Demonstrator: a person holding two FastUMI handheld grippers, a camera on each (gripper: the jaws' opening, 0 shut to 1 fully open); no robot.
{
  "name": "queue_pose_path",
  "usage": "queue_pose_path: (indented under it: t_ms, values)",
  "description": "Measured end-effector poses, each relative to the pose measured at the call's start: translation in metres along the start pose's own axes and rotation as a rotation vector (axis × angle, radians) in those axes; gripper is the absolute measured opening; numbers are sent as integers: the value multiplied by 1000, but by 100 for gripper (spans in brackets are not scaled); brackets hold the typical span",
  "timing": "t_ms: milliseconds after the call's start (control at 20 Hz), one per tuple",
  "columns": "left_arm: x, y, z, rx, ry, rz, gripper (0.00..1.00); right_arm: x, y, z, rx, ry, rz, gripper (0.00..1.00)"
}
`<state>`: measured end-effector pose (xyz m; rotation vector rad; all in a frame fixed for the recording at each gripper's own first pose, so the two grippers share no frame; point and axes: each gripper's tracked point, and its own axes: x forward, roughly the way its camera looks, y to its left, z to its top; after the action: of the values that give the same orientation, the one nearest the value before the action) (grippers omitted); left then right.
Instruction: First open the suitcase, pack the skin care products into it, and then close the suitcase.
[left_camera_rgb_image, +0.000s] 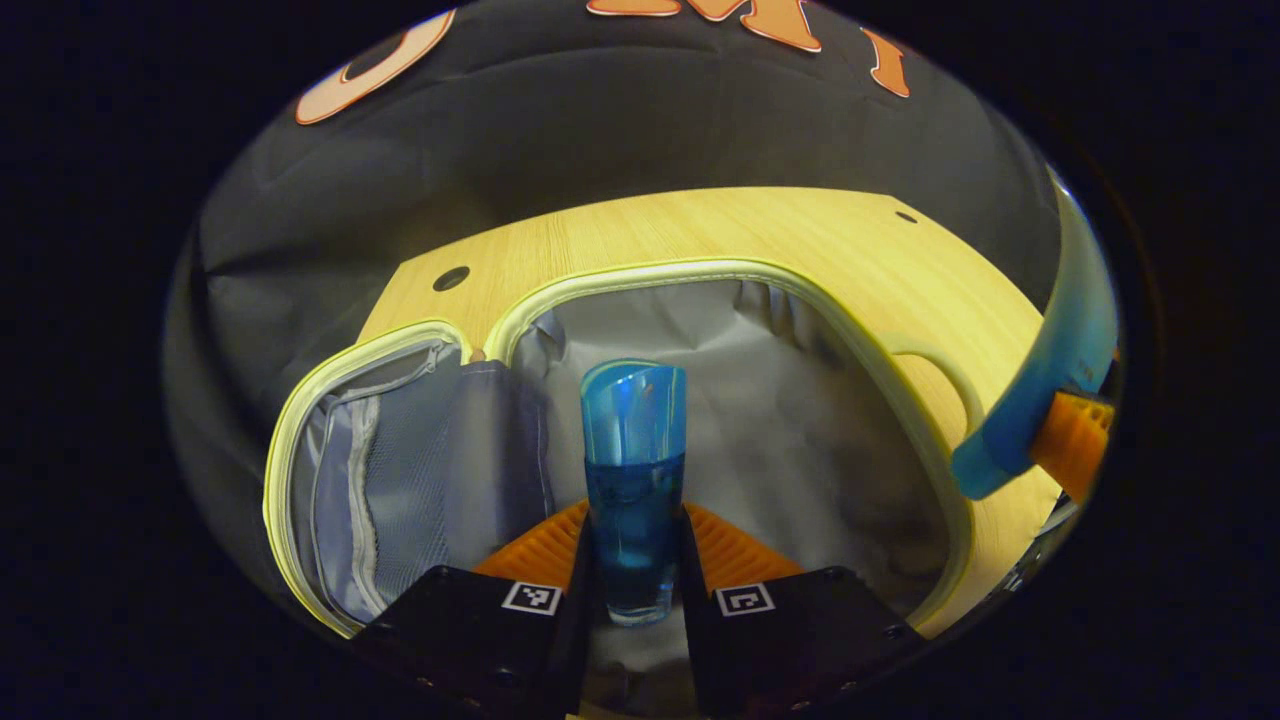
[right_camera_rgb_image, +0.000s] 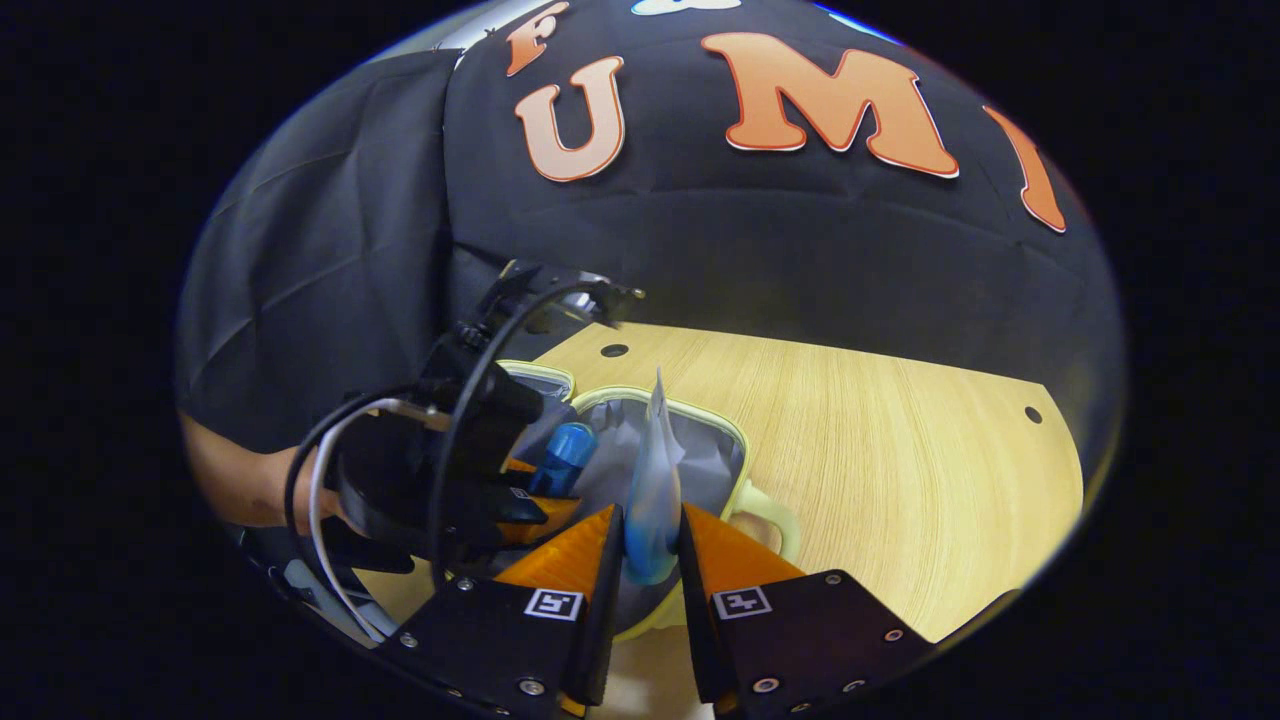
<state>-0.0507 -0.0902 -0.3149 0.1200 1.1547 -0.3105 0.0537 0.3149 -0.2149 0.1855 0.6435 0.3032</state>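
In the left gripper view we see our left gripper (left_camera_rgb_image: 634, 560) closed tight on a translucent blue plastic bottle with a tall rounded cap (left_camera_rgb_image: 633, 470), both ribbed fingers (left_camera_rgb_image: 540, 550) pressing its sides, the bottle upright over the open soft suitcase with pale yellow piping and crinkled grey fabric lining (left_camera_rgb_image: 800, 420). A grey mesh zip pocket (left_camera_rgb_image: 380, 490) lines the lid half on the left. The suitcase lies flat on a light wood-grain table (left_camera_rgb_image: 700, 230), its looped yellow handle (left_camera_rgb_image: 945, 365) toward the right.

In the right gripper view, our right gripper (right_camera_rgb_image: 650, 545) pinches a flat blue-and-white squeeze tube with a crimped end (right_camera_rgb_image: 655, 490) between both fingers, held just above the suitcase's near rim (right_camera_rgb_image: 740, 440). The same tube appears at the right edge of the left gripper view (left_camera_rgb_image: 1060, 360)
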Motion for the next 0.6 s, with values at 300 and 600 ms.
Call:
queue_pose_path:
  t_ms: [300,600]
  values:
    - [5,4,4,-19,5,53,46,8,1,-2,60,28,8,33]
    - [-28,19,26,-65,-124,66,54,21,3,-14,83,82,30,34]
